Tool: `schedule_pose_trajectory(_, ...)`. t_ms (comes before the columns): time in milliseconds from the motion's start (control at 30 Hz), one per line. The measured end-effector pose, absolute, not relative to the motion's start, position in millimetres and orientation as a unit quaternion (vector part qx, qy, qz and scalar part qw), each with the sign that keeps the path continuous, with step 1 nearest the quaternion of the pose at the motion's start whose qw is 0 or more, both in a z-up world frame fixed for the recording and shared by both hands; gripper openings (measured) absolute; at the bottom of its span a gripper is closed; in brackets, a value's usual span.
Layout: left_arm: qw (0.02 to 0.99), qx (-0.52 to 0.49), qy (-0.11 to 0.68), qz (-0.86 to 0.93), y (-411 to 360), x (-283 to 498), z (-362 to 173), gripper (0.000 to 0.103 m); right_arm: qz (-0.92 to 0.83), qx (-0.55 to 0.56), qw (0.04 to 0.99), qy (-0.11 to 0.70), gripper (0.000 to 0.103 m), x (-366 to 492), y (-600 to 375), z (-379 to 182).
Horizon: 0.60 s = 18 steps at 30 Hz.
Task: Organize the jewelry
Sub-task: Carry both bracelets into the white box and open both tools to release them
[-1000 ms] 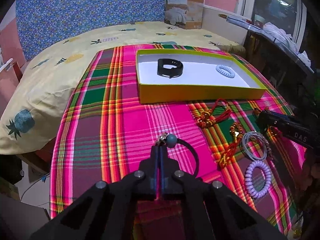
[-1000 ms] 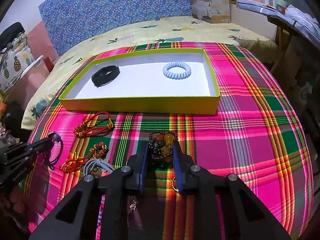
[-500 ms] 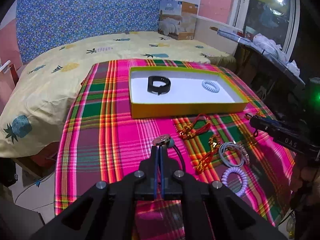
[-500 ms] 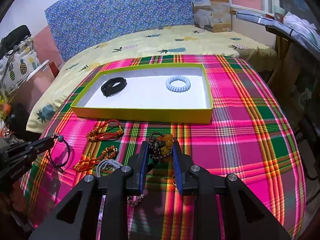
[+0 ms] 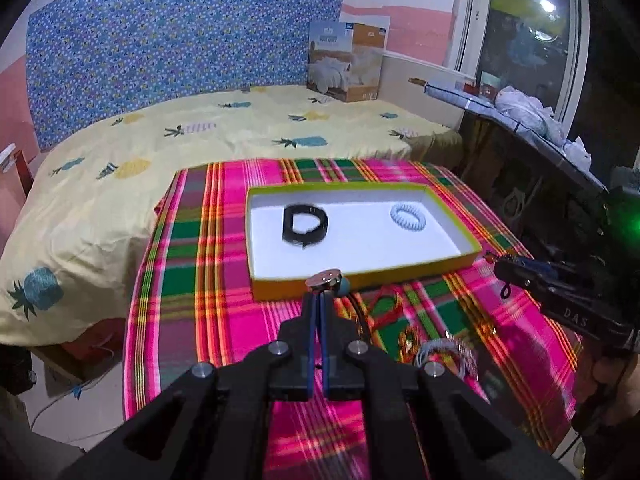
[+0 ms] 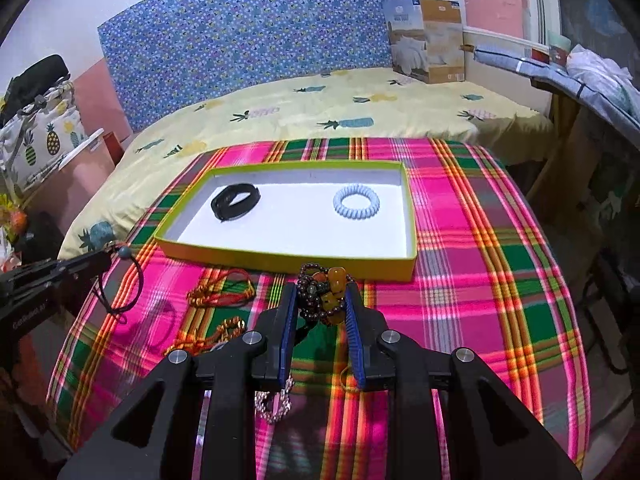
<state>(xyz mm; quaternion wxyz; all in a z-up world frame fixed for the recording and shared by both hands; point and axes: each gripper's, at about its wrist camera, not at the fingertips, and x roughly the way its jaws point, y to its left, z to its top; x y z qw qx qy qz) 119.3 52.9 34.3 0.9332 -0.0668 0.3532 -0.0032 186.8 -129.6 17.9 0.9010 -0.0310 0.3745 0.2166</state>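
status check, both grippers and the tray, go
Left gripper shut on black cord bracelet. Right gripper shut on brown-amber beaded bracelet. Both short of yellow-rimmed tray; nothing blocking.

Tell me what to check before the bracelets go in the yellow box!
1. Right gripper holds the bead bracelet tightly: ok, it sits between the fingers.
2. Left gripper holds the black cord bracelet: ok, the cord hangs from its closed tips.
3. Yellow box has bare floor free: ok, between the black band and the blue coil ring.
4. Grippers are over the box: not ok, both are short of its near wall.
5. Beads won't slip out: cannot tell.
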Motion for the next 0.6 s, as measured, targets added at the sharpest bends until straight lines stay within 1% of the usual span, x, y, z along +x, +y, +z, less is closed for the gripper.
schedule_pose_trajectory(367, 0.936, -0.064, 0.347, -0.006, 57.3, 168.8, 42.5, 0.002, 0.217, -0.036, 0.904, 0.367, 0.024, 227.5, -124.8, 29.1)
schedule_pose_trajectory(600, 0.928, -0.078, 0.364, 0.009, 69.8, 200.8, 27.7, 0.002, 0.212, -0.043, 0.900, 0.378, 0.024, 259.0, -119.0, 20.8)
